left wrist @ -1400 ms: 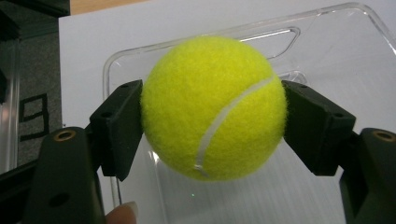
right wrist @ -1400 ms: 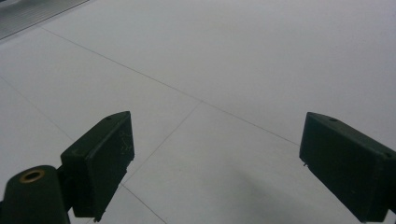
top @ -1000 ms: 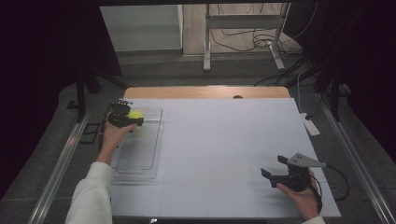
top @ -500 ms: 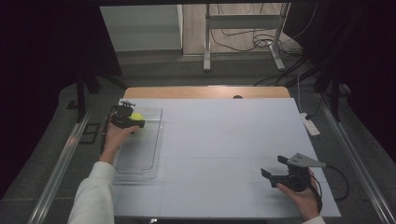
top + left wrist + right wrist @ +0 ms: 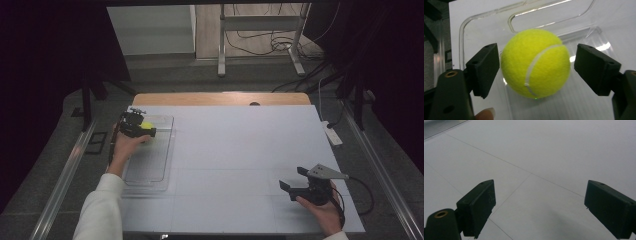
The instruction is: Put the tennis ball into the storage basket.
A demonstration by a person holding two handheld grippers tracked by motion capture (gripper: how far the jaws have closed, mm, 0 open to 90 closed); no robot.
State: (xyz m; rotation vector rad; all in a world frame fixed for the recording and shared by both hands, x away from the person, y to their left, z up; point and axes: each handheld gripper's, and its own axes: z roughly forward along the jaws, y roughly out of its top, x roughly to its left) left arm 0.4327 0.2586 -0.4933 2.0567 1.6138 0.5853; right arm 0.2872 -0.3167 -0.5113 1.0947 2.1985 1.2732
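Note:
A yellow tennis ball [image 5: 535, 63] sits between the black jaws of my left gripper [image 5: 540, 65], over the far end of a clear plastic tray [image 5: 461, 37]. The jaws have just been opening, and a gap shows on each side of the ball, so the pads do not press on it. From above, the left gripper [image 5: 141, 129] and the ball [image 5: 148, 125] are at the tray's [image 5: 150, 172] far end, on the table's left. My right gripper [image 5: 293, 179] stands open near the front right, and nothing lies between its jaws [image 5: 539, 205] but the white tabletop.
The white tabletop [image 5: 240, 150] stretches wide between the two hands. A white power strip [image 5: 332, 134] lies at the right edge. A wooden strip [image 5: 215, 98] borders the far side. Metal rails run along both sides below the table.
Both hands hold their places. At the small size of the earlier high views, no clear difference shows at the left jaws or the ball.

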